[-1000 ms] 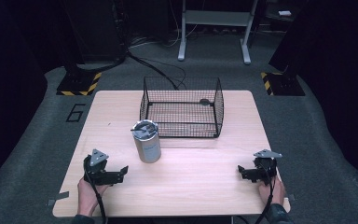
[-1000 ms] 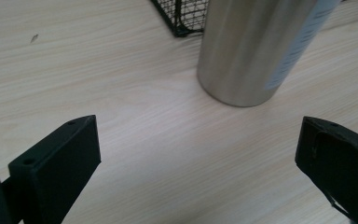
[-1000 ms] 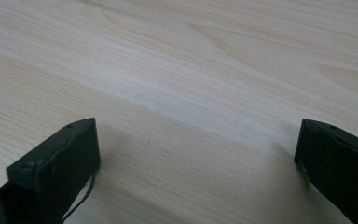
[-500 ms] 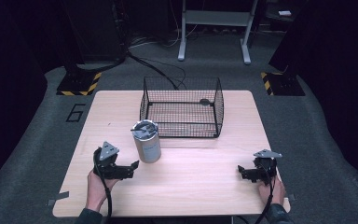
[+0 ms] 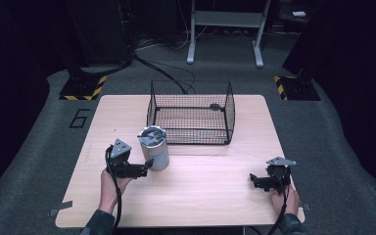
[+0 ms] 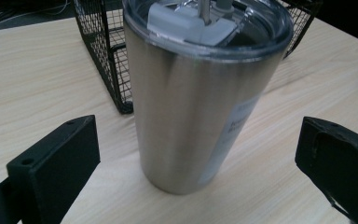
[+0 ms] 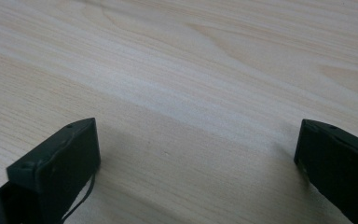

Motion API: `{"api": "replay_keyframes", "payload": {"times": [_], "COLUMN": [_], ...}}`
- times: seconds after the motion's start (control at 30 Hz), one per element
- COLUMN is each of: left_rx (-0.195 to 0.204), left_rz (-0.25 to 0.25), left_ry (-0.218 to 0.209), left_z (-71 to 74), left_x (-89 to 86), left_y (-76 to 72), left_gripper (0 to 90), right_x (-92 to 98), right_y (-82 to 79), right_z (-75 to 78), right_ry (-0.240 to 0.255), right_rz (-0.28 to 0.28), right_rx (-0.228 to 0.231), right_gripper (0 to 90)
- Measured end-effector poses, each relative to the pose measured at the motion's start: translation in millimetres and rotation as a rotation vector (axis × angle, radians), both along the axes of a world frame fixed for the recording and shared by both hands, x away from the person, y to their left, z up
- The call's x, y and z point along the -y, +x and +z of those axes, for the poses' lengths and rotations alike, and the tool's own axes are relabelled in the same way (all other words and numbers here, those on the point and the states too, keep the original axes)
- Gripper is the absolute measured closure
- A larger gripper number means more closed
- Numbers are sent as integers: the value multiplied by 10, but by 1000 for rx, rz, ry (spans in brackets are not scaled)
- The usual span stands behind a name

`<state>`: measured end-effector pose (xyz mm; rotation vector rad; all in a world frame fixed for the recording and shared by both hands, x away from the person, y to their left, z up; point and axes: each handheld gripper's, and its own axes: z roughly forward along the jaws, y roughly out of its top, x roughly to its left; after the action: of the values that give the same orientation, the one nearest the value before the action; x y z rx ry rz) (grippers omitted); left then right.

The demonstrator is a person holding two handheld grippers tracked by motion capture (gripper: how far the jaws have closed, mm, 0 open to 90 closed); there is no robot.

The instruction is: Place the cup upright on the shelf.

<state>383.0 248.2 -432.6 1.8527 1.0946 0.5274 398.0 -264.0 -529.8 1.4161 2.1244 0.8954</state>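
So there's a steel tumbler with a clear lid standing upright on the light wood tabletop, and I'll use it as the reference for everything else. Just behind it and a bit toward the right sits a black wire basket, open at the top. The tumbler is outside the basket, near its front left corner, and from the left gripper view the corner post looks close behind the cup, but I can't tell if they actually touch.

The left tool is right up against the tumbler on its near-left side, held in the person's left hand. Its jaws are spread wide, one on each side of the cup's lower body with clear gaps on both sides, so nothing is gripped. In that view you can also see a pale label on the cup's side, too blurry to read.

The right tool is well apart from the tumbler, off to the right and nearer the front edge, in the right hand. Its jaws are wide too, with bare wood grain between them.

Beyond the tabletop there's grey floor with a "6" marked on it, left of the tumbler.
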Motion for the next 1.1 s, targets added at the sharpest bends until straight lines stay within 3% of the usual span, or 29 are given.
{"api": "replay_keyframes", "payload": {"times": [0.3,0.53,0.7,0.9,1.1], "left_rx": [30,53,68,87,100], "left_rz": [9,5,28,58,65], "left_ry": [-37,-58,-56,-21,-28], "left_z": [-40,-80,-96,-123,-143], "left_x": [112,217,286,374,388], "left_y": [229,318,352,386,410], "left_gripper": [0,0,1,19,21], "right_x": [0,-1,0,-1,-1], "right_y": [2,3,2,2,2], "right_z": [0,-1,0,0,0], "right_ry": [0,0,0,0,0], "right_rz": [3,2,3,3,3], "right_rx": [1,1,1,0,0], "right_gripper": [0,0,0,0,0]}}
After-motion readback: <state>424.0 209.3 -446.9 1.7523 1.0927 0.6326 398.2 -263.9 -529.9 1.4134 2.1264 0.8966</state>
